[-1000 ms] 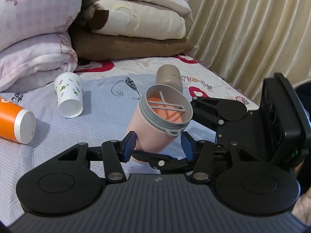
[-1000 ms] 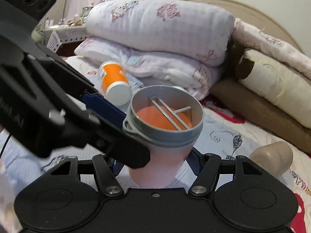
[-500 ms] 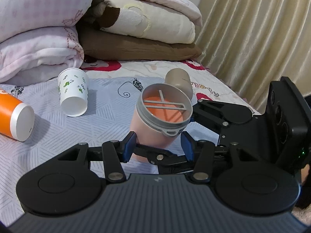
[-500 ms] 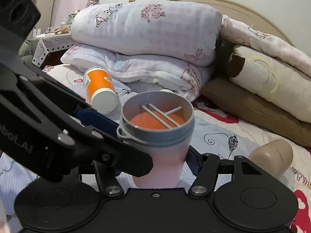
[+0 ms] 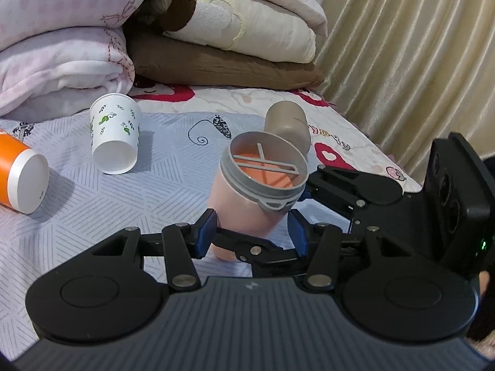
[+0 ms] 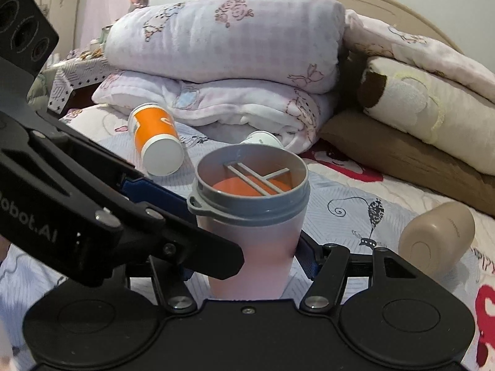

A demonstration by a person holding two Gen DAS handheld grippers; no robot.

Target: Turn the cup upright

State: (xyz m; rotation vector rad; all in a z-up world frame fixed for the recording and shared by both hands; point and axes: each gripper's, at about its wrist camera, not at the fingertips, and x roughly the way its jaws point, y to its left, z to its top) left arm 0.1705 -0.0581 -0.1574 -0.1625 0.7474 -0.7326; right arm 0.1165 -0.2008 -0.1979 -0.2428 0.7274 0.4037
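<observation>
pink cup (image 5: 247, 204) upright, between both grippers' fingers (image 5: 205, 232)

A white paper cup (image 5: 115, 136) printed with green leaves lay on its side on the bedspread (image 5: 92, 204), its open mouth facing the camera. To its left lay an orange cup (image 5: 18, 179) with a white rim, also on its side. Farther right a beige bottle (image 5: 287, 126) lay tipped over near red patterns on the cover. Behind them, folded pink quilts (image 5: 62, 37) were stacked against a cream blanket (image 5: 244, 31) resting on a brown cushion (image 5: 222, 68). Pale yellow curtains (image 5: 408, 55) hung at the right. From the right wrist view, a curved headboard (image 6: 386, 9) rose behind the bedding.
</observation>
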